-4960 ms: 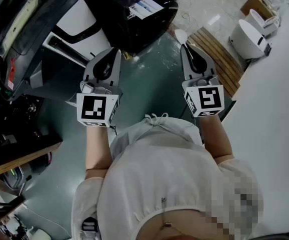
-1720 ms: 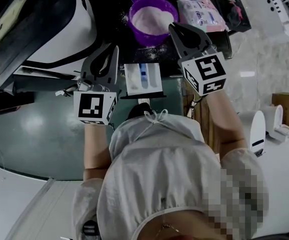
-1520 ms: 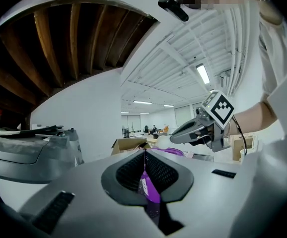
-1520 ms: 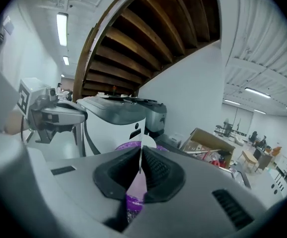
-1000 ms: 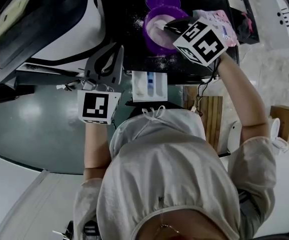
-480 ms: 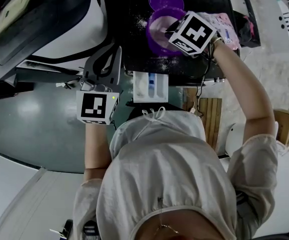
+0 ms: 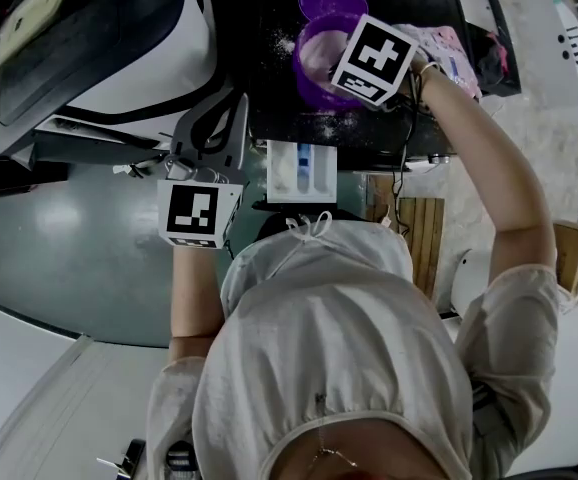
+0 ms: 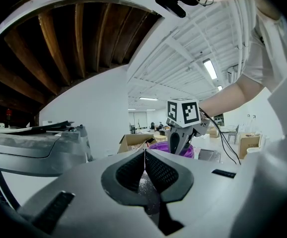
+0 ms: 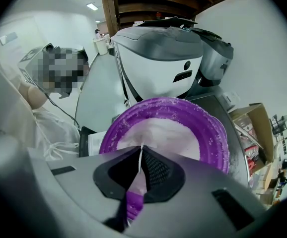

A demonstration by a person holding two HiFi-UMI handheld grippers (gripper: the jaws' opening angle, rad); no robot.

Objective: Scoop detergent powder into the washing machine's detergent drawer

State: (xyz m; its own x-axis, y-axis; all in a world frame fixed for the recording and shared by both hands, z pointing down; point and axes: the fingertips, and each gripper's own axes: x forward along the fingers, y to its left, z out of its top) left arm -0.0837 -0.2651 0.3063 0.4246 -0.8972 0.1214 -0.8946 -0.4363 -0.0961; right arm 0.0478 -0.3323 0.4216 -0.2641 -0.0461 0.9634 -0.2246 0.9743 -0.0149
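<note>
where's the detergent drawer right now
In the head view, the white detergent drawer sits pulled out at centre, just right of the left gripper and nearer the person than the purple bowl.

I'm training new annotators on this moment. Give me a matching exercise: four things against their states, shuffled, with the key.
1. left gripper
2. right gripper
3. purple bowl
4. detergent drawer

A. holds white powder
B. jaws shut on a purple scoop
C. white, sticking out open
D. jaws shut, nothing between them

Pairs: 1-D, 2-B, 3-A, 4-C
</note>
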